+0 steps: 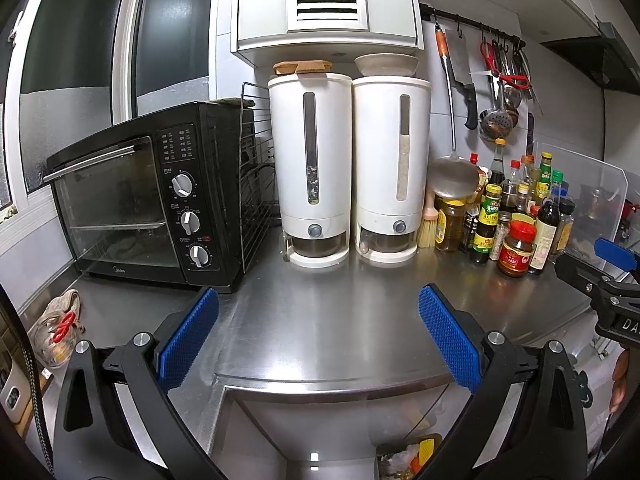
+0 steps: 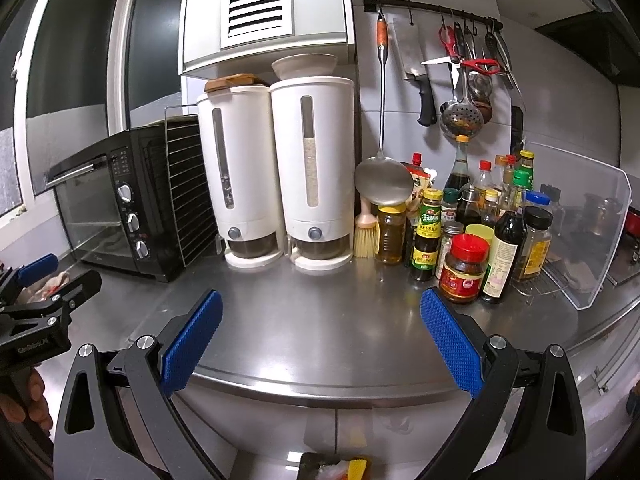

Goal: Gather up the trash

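Note:
Both grippers hover at the front edge of a steel counter (image 1: 320, 312). My left gripper (image 1: 318, 338) is open, and nothing lies between its blue pads (image 1: 188, 340). My right gripper (image 2: 322, 340) is open and empty too. On the floor below the counter edge stands a dark bin (image 1: 404, 458) holding white, orange and yellow scraps; it also shows as a bin (image 2: 334, 468) in the right wrist view. A crumpled cloth and clear plastic with something red (image 1: 58, 326) lie on the counter at the far left. Each gripper appears at the edge of the other's view.
A black toaster oven (image 1: 136, 208) with a wire rack stands back left. Two white dispensers (image 1: 348, 168) stand at the back centre. Several sauce bottles and jars (image 2: 476, 240) crowd the back right beside a clear splash guard (image 2: 588, 224). Knives and ladles hang on a wall rail (image 2: 440, 8).

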### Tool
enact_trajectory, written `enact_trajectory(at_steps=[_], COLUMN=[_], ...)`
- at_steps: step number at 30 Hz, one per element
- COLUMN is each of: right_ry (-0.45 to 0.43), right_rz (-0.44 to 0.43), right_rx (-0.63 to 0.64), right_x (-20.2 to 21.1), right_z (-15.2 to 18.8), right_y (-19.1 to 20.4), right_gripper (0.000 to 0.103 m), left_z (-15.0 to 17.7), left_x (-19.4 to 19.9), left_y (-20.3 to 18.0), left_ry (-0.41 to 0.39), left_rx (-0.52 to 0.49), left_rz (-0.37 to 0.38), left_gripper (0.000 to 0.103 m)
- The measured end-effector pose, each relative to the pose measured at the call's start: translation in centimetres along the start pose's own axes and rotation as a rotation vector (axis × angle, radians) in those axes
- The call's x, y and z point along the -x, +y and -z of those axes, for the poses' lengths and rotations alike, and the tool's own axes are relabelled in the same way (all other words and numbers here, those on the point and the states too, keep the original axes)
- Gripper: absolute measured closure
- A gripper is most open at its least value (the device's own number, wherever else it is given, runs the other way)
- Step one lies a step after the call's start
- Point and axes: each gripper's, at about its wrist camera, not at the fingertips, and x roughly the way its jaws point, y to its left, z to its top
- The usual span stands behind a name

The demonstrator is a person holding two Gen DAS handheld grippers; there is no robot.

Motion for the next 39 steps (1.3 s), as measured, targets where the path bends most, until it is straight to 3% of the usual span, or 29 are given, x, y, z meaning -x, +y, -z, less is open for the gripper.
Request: enact_trajectory(at_steps=[39], right_ry=[0.009], right_rz=[-0.001], right_rx=[0.001], right_x=[-0.47], right_z=[0.06], right_y=[0.36], right_gripper=[0.003], left_z=[-0.17], left_x=[0.20], left_y=[0.09], left_ry=[0.001], left_rx=[0.001], left_rz=[-0.001], left_gripper=[0.008])
